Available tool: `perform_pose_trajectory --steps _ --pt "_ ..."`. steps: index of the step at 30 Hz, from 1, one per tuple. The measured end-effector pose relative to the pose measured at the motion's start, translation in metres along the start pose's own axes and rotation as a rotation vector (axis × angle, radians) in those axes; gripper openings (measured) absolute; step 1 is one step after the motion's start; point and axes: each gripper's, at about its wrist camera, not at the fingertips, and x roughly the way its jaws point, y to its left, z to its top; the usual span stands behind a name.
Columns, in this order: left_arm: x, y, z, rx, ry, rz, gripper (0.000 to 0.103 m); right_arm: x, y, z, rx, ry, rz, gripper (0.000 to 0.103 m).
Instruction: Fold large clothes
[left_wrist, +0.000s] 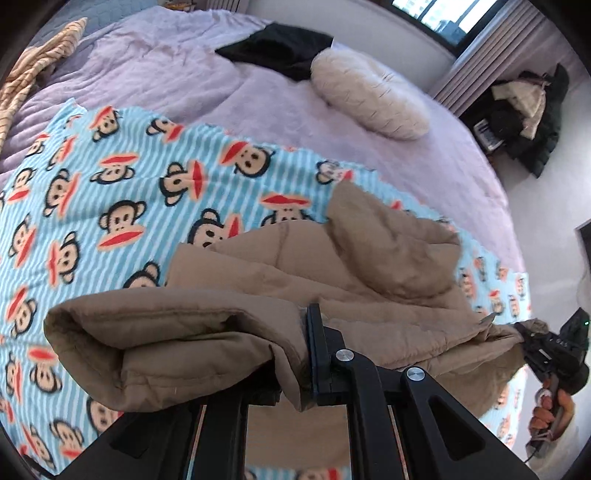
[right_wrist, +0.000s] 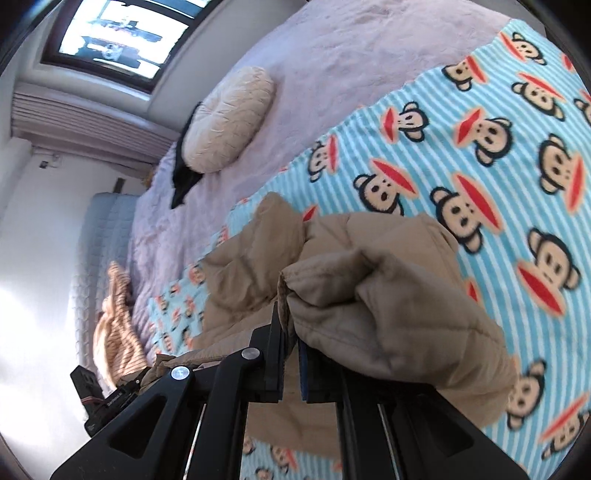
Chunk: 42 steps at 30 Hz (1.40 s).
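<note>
A tan quilted jacket (left_wrist: 332, 273) lies bunched on a blue striped monkey-print blanket (left_wrist: 110, 192) on the bed. My left gripper (left_wrist: 299, 354) is shut on a folded edge of the jacket and holds it lifted. My right gripper (right_wrist: 290, 354) is shut on another edge of the jacket (right_wrist: 388, 314), which drapes over its right finger. The right gripper also shows at the right edge of the left wrist view (left_wrist: 528, 339), pinching the cloth. The left gripper's body shows at the lower left of the right wrist view (right_wrist: 110, 398).
The bed has a lilac cover (left_wrist: 177, 70). On it lie a cream round cushion (left_wrist: 369, 99), a black garment (left_wrist: 280, 51) and a striped beige garment (left_wrist: 29, 70). Clothes are piled on a stand (left_wrist: 524, 114) by the window (right_wrist: 114, 33).
</note>
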Motion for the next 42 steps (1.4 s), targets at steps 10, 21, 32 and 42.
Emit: perform_pose_trajectory --steps 10,21,32,42 --pt "0.005 0.005 0.007 0.092 -0.099 0.061 0.102 0.046 -0.022 0.013 0.088 0.019 -0.037 0.015" --pt "0.059 0.014 -0.003 0.167 0.006 0.117 0.032 0.053 0.006 -0.015 -0.256 0.095 -0.26 0.012" --pt "0.139 0.034 0.027 0.119 -0.054 0.201 0.032 0.084 -0.068 0.042 -0.108 -0.049 -0.419 0.007" --pt "0.125 0.048 0.044 0.038 -0.055 0.187 0.033 0.098 -0.076 0.059 -0.087 -0.039 -0.435 0.005"
